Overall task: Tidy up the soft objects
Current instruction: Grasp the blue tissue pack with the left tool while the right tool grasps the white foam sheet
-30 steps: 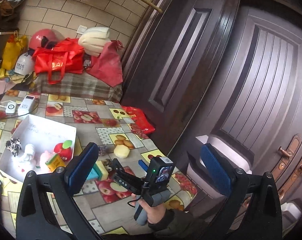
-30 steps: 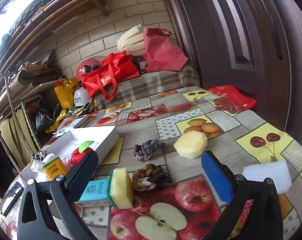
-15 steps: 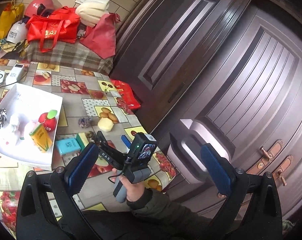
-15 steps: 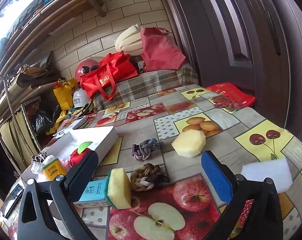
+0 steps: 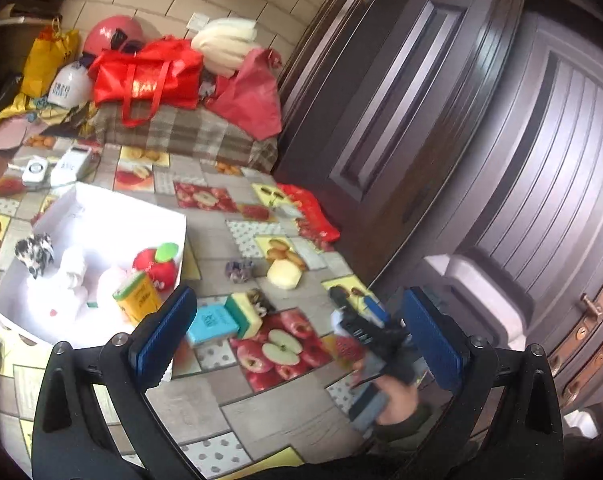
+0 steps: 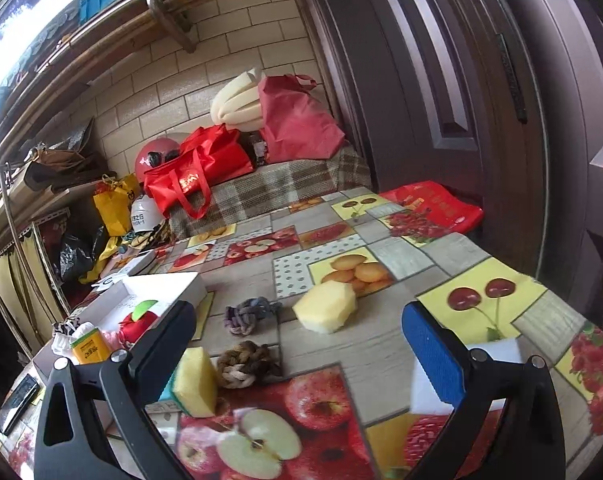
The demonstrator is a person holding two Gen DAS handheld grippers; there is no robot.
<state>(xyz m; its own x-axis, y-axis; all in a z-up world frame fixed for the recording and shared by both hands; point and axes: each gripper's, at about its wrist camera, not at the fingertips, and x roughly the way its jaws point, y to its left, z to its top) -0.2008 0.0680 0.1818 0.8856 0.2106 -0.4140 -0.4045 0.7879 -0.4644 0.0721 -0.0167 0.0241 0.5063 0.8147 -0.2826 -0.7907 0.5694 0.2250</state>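
Yellow sponge (image 6: pixel 193 382) stands on edge, long axis pointing away.

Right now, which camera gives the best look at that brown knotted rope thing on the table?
The right wrist view: the brown knotted rope lies close and sharp beside the yellow sponge. In the left wrist view the rope is small, far off, and partly hidden behind that sponge.

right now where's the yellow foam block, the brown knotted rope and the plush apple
yellow foam block (image 6: pixel 324 306): right wrist view, on its front face.
brown knotted rope (image 6: pixel 243 363): right wrist view, middle of the knot.
plush apple (image 5: pixel 158 266): left wrist view, on its red body, inside the white box.
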